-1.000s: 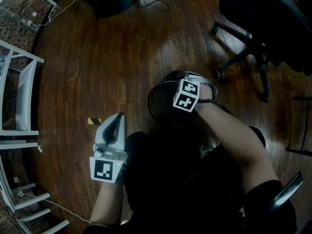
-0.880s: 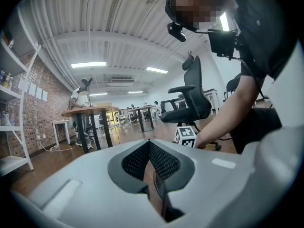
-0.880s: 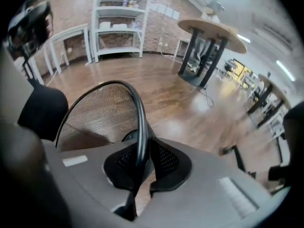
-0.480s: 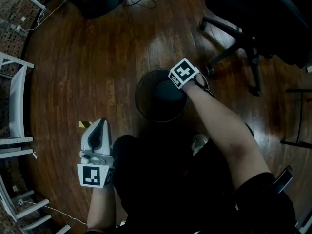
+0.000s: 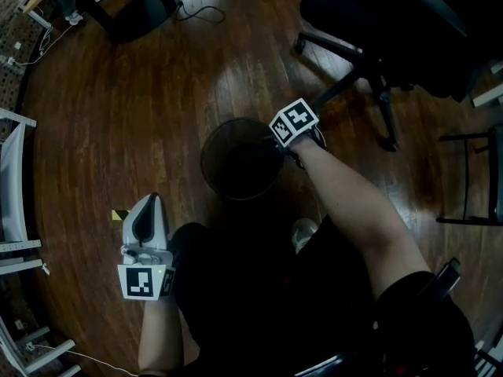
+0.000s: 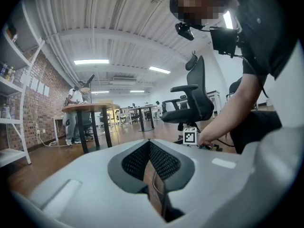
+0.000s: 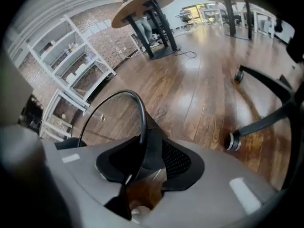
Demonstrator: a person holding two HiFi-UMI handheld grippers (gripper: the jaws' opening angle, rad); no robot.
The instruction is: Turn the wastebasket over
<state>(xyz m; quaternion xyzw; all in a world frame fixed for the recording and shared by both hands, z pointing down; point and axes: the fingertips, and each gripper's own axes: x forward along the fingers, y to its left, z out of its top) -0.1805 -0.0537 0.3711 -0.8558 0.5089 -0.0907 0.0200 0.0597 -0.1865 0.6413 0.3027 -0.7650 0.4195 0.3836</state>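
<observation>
The black mesh wastebasket point(image 5: 236, 167) stands on the wooden floor with its mouth up, just ahead of the person's knees. My right gripper point(image 5: 281, 149) points steeply down at the right side of its rim. In the right gripper view the round rim point(image 7: 138, 104) and the mesh wall run between the jaws of the right gripper point(image 7: 149, 144), which are opening and no longer pinch it. My left gripper point(image 5: 149, 201) hangs level at the lower left, away from the basket, its tips together on nothing; the left gripper point(image 6: 148, 144) sees the right one's marker cube point(image 6: 190, 136) ahead.
A black office chair point(image 5: 377, 22) stands right behind the basket, its wheeled legs point(image 5: 346, 77) close to my right gripper. A white shelf frame point(image 5: 12, 179) lines the left edge. A dark table base point(image 5: 130, 10) and a cable point(image 5: 196, 12) lie far left. Yellow-black tape point(image 5: 119, 215) marks the floor.
The wastebasket has come from tilted in the right gripper's hold to standing mouth up on the floor. The right gripper rolled, sank with it, and parted its jaws. The left gripper stayed put.
</observation>
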